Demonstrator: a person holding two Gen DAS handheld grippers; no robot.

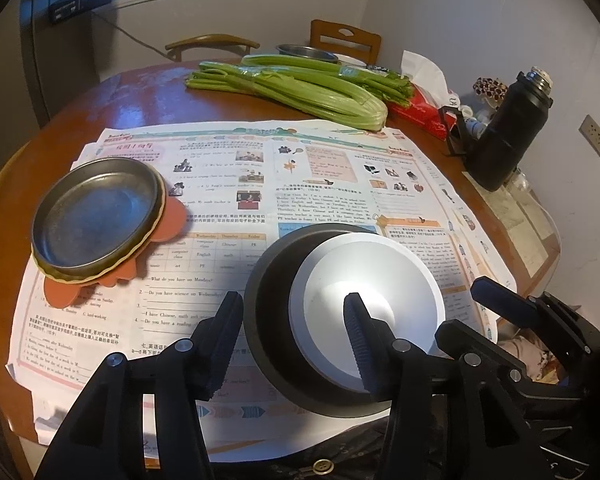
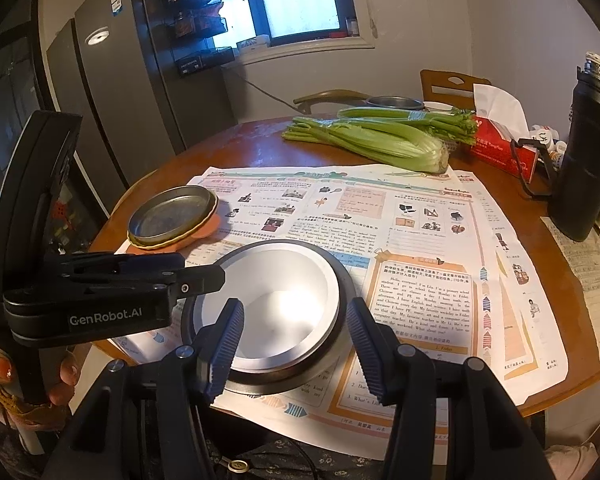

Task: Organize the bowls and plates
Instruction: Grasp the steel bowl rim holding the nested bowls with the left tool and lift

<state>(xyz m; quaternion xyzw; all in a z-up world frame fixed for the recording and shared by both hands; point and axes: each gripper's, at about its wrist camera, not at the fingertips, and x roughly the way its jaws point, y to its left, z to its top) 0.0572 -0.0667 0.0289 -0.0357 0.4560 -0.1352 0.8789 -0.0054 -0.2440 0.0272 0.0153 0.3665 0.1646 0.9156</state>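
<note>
A white bowl (image 1: 364, 292) nests inside a dark grey bowl (image 1: 268, 320) on the newspaper, near the table's front edge; both show in the right wrist view, white bowl (image 2: 276, 304) and dark bowl (image 2: 340, 344). My left gripper (image 1: 294, 334) is open and straddles the bowls' left wall, one finger outside, one inside the white bowl. My right gripper (image 2: 296, 344) is open, its fingers on either side of the bowls' near rim. A metal plate (image 1: 96, 212) lies on a stack of plates with an orange one at the bottom (image 1: 160, 232), to the left (image 2: 172, 212).
Newspaper (image 1: 340, 168) covers the round wooden table (image 1: 148, 92). Celery (image 1: 300, 88), a red tissue box (image 1: 424, 112), a black flask (image 1: 508, 132) and a metal bowl (image 1: 306, 53) stand at the back. Chairs and a fridge (image 2: 112, 92) are behind.
</note>
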